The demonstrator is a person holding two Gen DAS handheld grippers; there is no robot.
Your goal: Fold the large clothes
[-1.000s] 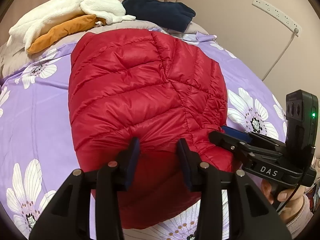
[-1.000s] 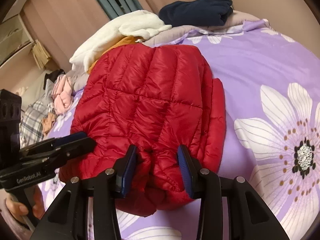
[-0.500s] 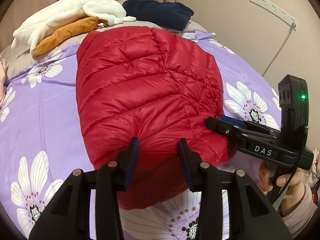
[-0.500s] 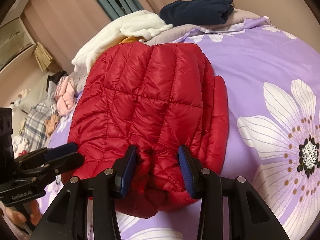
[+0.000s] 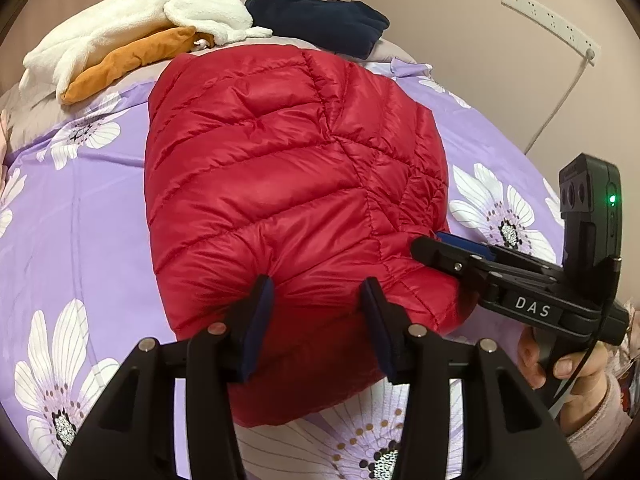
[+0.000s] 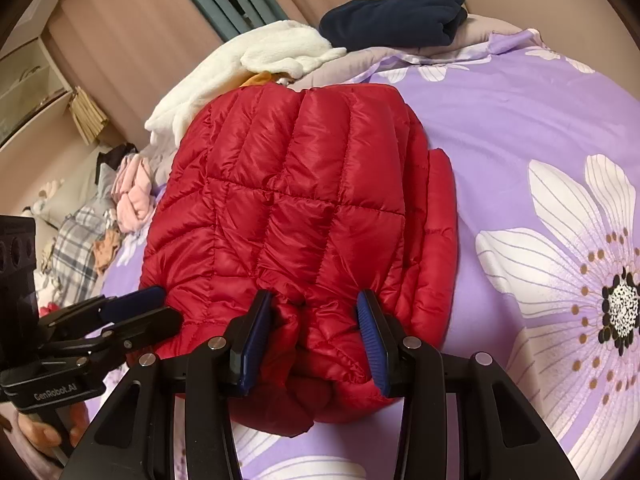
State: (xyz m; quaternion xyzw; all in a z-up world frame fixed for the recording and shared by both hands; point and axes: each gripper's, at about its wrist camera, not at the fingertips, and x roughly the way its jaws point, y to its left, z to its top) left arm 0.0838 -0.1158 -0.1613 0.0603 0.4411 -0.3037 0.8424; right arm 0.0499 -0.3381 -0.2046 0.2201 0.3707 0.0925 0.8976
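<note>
A red quilted down jacket lies folded into a thick bundle on a purple flowered bed sheet. It also shows in the right wrist view. My left gripper is open, its fingers pressing into the bundle's near edge on the left side. My right gripper is open, its fingers straddling bunched red fabric at the near right corner. Each gripper shows from the side in the other's view: the right gripper and the left gripper both touch the jacket's edge.
At the head of the bed lie a white fleece garment, an orange garment and a folded navy garment. A power strip hangs on the right wall. More clothes pile up beyond the bed's left side.
Both grippers have drawn slightly back and lower along the jacket's near edge. The bundle has settled flatter on the sheet. The jaws stay equally wide.
</note>
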